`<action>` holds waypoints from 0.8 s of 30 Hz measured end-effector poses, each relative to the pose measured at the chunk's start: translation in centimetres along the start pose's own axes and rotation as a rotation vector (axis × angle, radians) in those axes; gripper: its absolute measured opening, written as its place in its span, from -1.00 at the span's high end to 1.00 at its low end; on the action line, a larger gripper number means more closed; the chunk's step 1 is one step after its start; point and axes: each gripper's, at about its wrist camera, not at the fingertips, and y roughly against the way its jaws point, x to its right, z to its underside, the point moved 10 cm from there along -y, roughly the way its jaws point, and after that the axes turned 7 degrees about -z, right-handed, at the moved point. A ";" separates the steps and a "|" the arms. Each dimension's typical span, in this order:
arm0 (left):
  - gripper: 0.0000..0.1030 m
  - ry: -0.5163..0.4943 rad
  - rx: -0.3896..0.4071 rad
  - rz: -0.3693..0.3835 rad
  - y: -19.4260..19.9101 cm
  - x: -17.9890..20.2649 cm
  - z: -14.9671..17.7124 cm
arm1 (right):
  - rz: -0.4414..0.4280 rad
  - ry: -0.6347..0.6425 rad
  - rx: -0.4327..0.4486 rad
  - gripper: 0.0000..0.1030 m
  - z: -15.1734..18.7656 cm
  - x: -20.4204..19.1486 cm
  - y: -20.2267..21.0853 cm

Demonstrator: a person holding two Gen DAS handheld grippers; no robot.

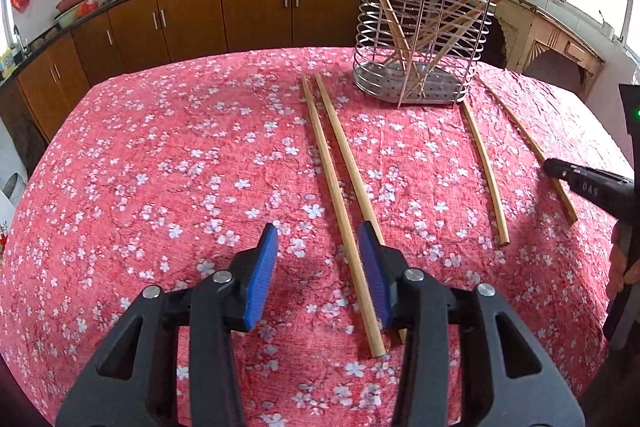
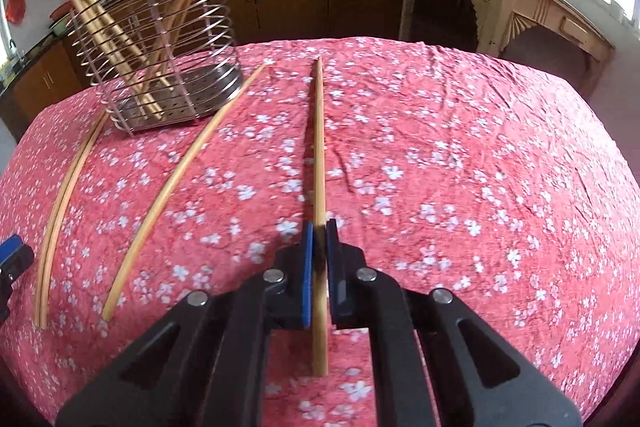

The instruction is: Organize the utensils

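Right fingers pinch one chopstick; left fingers stand spread over a pair.

Your right gripper [image 2: 319, 229] has its fingers pressed on a chopstick [image 2: 319, 155] running up the frame's centre on the red floral surface [image 2: 460, 167]. Your left gripper [image 1: 318, 237] straddles the left chopstick of the pair [image 1: 340, 195], pads clear of it; its mate passes under the right finger. A wire holder [image 1: 420, 39] with upright chopsticks sits upper right, unobstructed. A loose chopstick [image 1: 486, 167] lies below it. Both grippers angle downward.
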 end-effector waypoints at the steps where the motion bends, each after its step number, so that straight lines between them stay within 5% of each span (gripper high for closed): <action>1: 0.25 -0.005 -0.005 0.006 -0.2 0.2 0.1 | 0.001 -0.005 0.001 0.85 0.0 0.5 0.0; 8: 0.83 -0.053 -0.033 -0.038 -1.8 1.2 0.1 | 0.017 0.033 0.011 0.85 0.0 0.9 -0.2; 17: 0.86 0.081 -0.054 -0.158 -4.8 -6.6 -2.9 | 0.096 -0.062 0.039 0.85 -2.2 5.5 -0.7; 21: 0.86 0.071 -0.044 -0.140 -5.1 -7.8 -3.2 | 0.086 -0.087 0.042 0.85 -2.1 6.6 -0.7; 24: 0.80 0.086 -0.037 -0.107 -4.3 -7.6 -2.7 | 0.072 -0.091 0.039 0.64 -1.5 6.6 -0.2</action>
